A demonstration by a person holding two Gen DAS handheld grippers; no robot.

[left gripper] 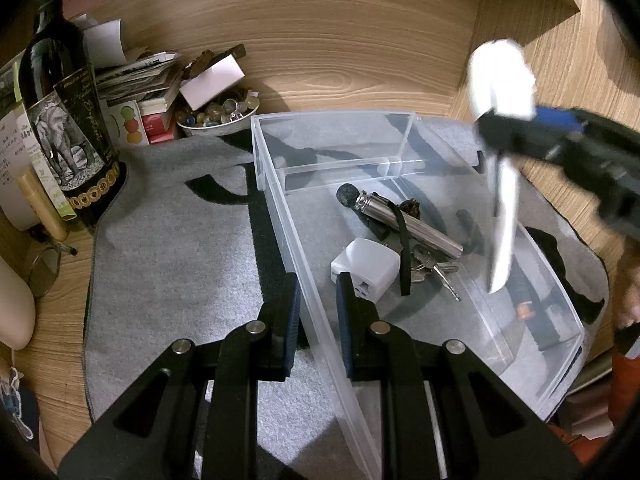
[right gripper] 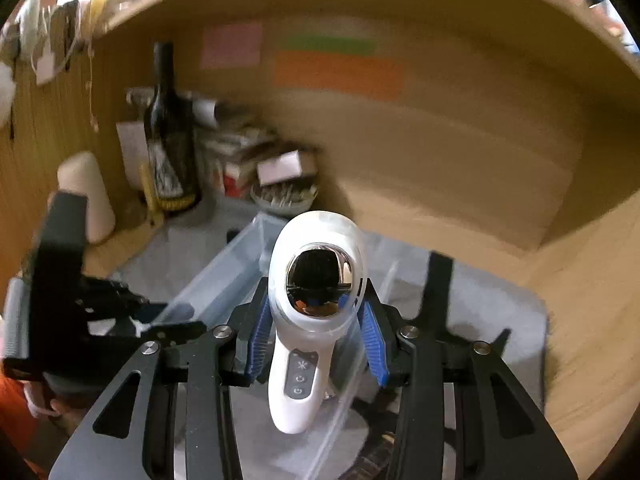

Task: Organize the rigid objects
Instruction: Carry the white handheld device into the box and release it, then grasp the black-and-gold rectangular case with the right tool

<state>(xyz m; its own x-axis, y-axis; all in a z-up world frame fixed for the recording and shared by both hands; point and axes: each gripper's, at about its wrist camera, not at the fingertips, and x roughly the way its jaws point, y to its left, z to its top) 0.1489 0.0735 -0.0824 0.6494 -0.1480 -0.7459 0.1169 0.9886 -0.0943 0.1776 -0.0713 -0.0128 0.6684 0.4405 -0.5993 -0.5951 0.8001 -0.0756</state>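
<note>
Clamping the near wall of the clear plastic bin (left gripper: 280, 216), the left gripper (left gripper: 318, 312) has its jaws pinched tight on that thin edge — one pad outside, one inside. Over on the right, the right gripper (right gripper: 316, 336) carries a white handheld device (right gripper: 310, 312), jaws partly open and pressed on its neck, mirrored head up, handle hanging below the pads. It hangs above the bin's far right side, clear of the rim. Inside the big compartment lie a silver flashlight (left gripper: 404, 220), a white adapter (left gripper: 366, 266) and keys (left gripper: 434, 270) — bunched centre, open floor toward the near corner. The back compartment is bare. Bottle (left gripper: 60, 120) and bowl (left gripper: 218, 114) crowd the left.
</note>
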